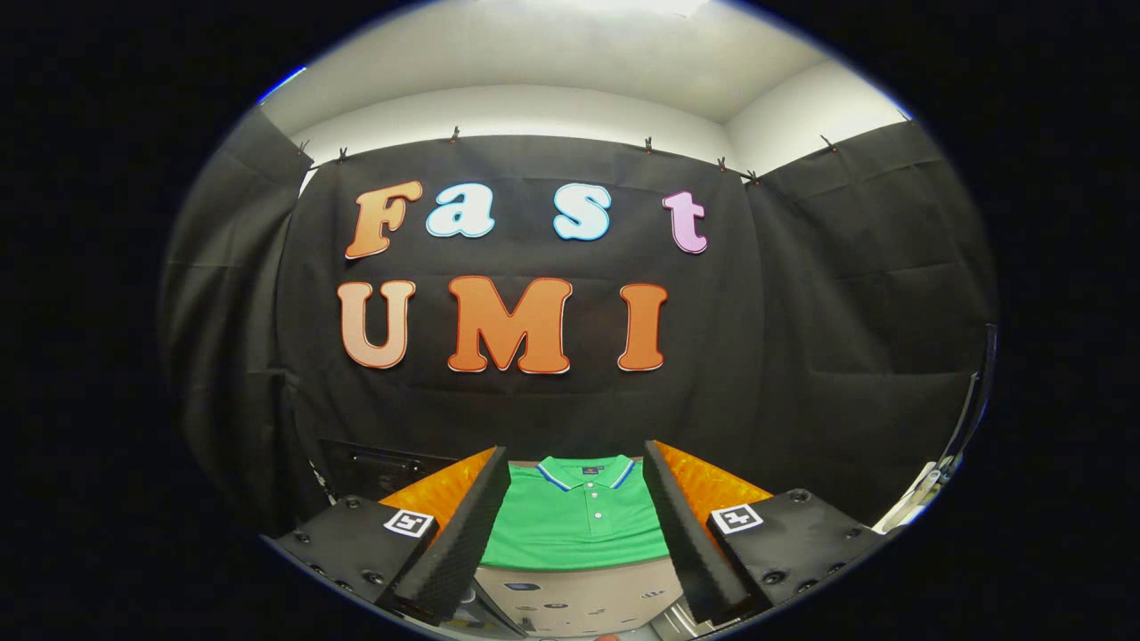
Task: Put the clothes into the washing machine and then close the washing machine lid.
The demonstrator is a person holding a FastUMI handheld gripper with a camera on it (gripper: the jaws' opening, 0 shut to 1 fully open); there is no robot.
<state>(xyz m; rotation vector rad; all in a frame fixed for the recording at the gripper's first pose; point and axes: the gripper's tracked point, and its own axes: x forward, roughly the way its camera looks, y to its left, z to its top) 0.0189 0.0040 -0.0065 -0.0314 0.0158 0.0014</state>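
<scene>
A green polo shirt (pixel 577 525) with a blue-and-white striped collar lies folded flat just ahead of my fingers, its collar toward the far wall. My gripper (pixel 577 512) is open, hovering over the near side of the shirt, and the shirt shows in the wide gap between the two fingers without touching either. Below the shirt's near hem a pale panel (pixel 579 601) with small marks shows between the finger bases; I cannot tell whether it is part of the washing machine.
A dark box-like object (pixel 378 463) sits behind the left finger at the foot of the wall. A white edge and a dark pole (pixel 944 472) stand off to the right.
</scene>
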